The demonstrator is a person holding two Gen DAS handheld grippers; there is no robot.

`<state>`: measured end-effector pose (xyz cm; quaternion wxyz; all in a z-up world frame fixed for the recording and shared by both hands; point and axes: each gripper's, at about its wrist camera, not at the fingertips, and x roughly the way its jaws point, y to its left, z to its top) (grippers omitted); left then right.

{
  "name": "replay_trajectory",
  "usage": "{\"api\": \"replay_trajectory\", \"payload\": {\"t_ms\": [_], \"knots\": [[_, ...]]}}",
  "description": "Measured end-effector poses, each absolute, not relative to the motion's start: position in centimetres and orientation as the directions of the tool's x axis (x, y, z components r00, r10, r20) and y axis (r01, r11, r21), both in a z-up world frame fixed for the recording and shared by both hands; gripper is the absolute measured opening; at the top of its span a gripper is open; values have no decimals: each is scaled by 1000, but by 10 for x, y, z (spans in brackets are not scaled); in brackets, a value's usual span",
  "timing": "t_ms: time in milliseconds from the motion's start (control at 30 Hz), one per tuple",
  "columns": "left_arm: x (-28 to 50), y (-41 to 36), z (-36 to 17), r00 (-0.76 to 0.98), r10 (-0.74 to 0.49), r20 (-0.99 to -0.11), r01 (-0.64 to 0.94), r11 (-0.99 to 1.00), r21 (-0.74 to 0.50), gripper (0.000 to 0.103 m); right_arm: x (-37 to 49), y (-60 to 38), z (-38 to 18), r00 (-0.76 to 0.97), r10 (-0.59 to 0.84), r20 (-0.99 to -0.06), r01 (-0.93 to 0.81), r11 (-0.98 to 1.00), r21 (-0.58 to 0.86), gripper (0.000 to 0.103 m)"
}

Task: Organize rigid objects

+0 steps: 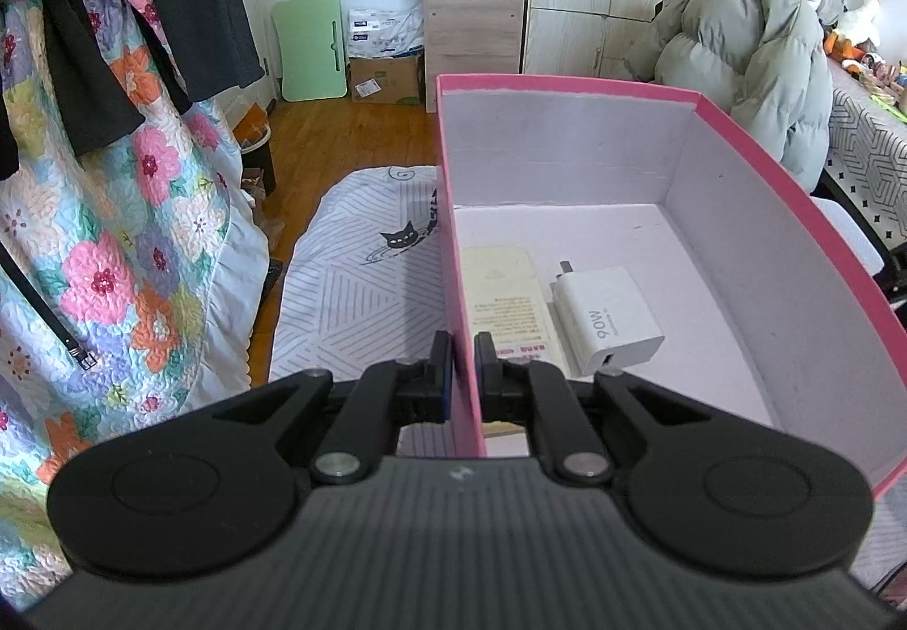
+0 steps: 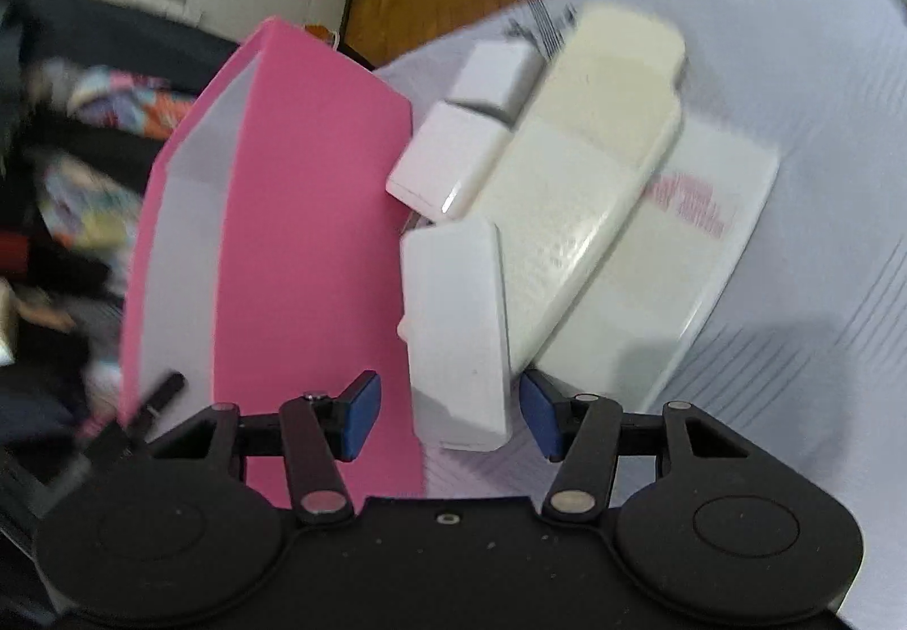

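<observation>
My left gripper (image 1: 463, 369) is shut on the left wall of a pink cardboard box (image 1: 453, 244) with a white inside. In the box lie a white 90W charger (image 1: 609, 318) and a cream flat case (image 1: 507, 301). In the blurred right wrist view the pink box (image 2: 317, 244) stands at the left. My right gripper (image 2: 448, 417) is open, its blue pads either side of a white charger block (image 2: 456, 324) without touching it. Beside it lie two more white chargers (image 2: 448, 159), a cream case (image 2: 584, 187) and a white packet with red print (image 2: 680, 256).
The box rests on a white striped bedsheet (image 1: 351, 301) with a cat print. A floral quilt (image 1: 113, 244) and dark clothes hang at the left. A grey puffer jacket (image 1: 754, 57), wardrobe and shelf stand behind on the wooden floor.
</observation>
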<state>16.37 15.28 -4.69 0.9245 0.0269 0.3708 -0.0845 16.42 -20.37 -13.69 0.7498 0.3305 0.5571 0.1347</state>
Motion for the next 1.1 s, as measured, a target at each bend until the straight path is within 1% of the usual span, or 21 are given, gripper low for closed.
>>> {"api": "replay_trajectory", "payload": {"t_ms": [33,67,133,167,200,233,367,533,567,667,733,833,900,1000,1100], "knots": [[164,154,-47,710,-137,-691,176,984,-14,7,163,-206,-142,341,587,-734,194,720,666,42],[164,153,-47,709,-139,-691,175,984,-18,7,161,-210,-147,343,595,-726,231,696,680,42],[164,155,-48,708,-145,-691,178,984,-24,7,157,-217,-150,368,611,-701,266,653,709,32],[164,154,-48,707,-146,-692,179,984,-24,7,155,-220,-150,371,627,-685,270,633,725,29],[164,154,-48,707,-146,-692,180,983,-24,7,153,-221,-149,372,642,-670,272,615,740,21],[164,154,-48,708,-146,-691,180,983,-23,7,151,-221,-147,371,649,-664,263,612,746,11],[164,154,-49,708,-145,-691,181,983,-21,7,142,-212,-124,430,574,-697,166,709,686,10],[164,154,-49,707,-145,-692,179,984,-24,7,132,-191,-72,533,484,-694,-33,832,554,10],[164,154,-49,708,-145,-691,181,983,-20,7,130,-185,-59,551,480,-683,-75,843,533,10],[163,153,-50,712,-143,-687,188,982,-9,7,131,-164,-26,541,539,-645,-209,829,518,10],[163,154,-50,710,-145,-689,190,982,-12,7,130,-149,-14,532,552,-642,-253,827,501,10],[164,155,-49,707,-151,-691,191,981,-20,7,139,-110,-7,446,605,-660,-326,796,510,10],[163,155,-49,706,-154,-691,191,981,-23,7,149,-85,-15,343,624,-702,-341,779,526,10],[163,155,-49,705,-152,-693,189,982,-24,7,166,-49,-37,208,588,-782,-351,791,501,10],[160,146,-48,721,-122,-682,195,980,31,5,182,-23,-58,85,548,-832,-327,804,496,10]]}}
